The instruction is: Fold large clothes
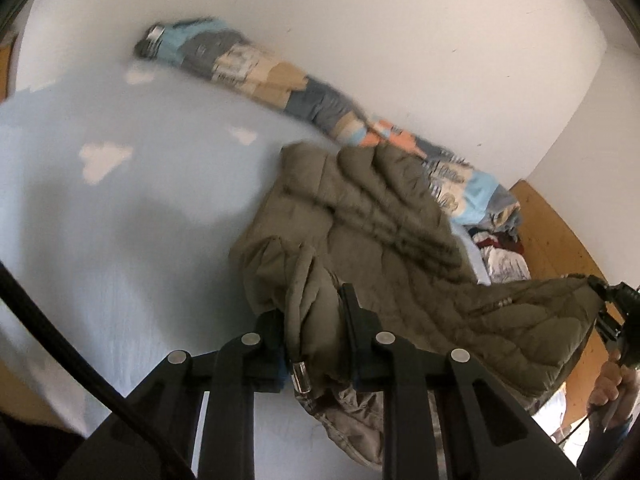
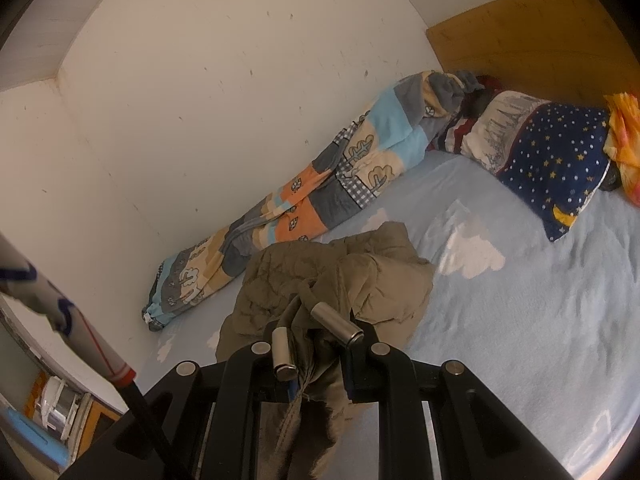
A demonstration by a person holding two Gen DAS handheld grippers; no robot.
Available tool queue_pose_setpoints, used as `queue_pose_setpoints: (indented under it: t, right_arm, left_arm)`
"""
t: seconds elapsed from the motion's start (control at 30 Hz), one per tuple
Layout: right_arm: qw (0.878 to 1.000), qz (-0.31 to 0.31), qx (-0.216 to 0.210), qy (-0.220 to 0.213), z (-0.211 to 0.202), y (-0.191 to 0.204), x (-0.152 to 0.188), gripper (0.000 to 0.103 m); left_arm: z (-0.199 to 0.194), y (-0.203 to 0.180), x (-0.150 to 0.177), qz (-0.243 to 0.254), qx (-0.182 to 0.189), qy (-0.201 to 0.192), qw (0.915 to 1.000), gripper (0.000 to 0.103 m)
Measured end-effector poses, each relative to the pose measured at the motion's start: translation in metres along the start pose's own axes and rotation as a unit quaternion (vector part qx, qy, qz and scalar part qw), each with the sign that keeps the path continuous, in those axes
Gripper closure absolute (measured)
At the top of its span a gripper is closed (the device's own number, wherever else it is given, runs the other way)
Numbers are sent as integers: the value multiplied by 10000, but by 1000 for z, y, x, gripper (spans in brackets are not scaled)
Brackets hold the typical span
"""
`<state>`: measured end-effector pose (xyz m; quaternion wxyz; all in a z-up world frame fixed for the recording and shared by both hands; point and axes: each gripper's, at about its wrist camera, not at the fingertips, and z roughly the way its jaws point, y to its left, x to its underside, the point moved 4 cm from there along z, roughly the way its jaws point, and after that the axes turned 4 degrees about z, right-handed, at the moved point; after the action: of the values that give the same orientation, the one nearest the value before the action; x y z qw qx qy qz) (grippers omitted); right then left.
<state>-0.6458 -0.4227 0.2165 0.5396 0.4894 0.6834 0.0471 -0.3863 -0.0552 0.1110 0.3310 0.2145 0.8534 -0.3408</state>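
Olive quilted puffer jacket [image 1: 372, 216], bunched and puffy on pale-blue bed sheet [image 1: 120, 240]; left tongs [image 1: 312, 320] and right tongs [image 2: 320, 336] both clamp its fabric, probably hem.

Left gripper [image 1: 312, 320]: black angular linkage bars, four round silver pivot pins, blue pads inside fingers; black braided cable at lower left. Right gripper [image 2: 320, 340]: same build. Hand [image 1: 610, 384] lower right, dark blue sleeve cuff.

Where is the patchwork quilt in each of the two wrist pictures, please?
Left wrist view: the rolled patchwork quilt runs from upper left down to the right, along the white wall.
Right wrist view: the quilt runs from lower left to upper right, along the wall.
Shared landmark: the olive quilted jacket, just in front of it.
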Motion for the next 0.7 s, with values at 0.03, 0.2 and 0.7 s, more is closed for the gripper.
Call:
queue_pose_setpoints:
  t: [0.03,0.2,0.7]
  right_arm:
    - [10000,-24,13,-12,0,0,-2,85]
    - [9998,-146,100,-125,5,-1,-23,85]
    - [9982,189,566,11,162,-26,-140,85]
  left_arm:
    - [-1,-3,-7,79,28,-69,9999,82]
    - [6,-23,-64,407,128,-473,9980,82]
    - [196,-45,-237,-12,254,148,9996,71]
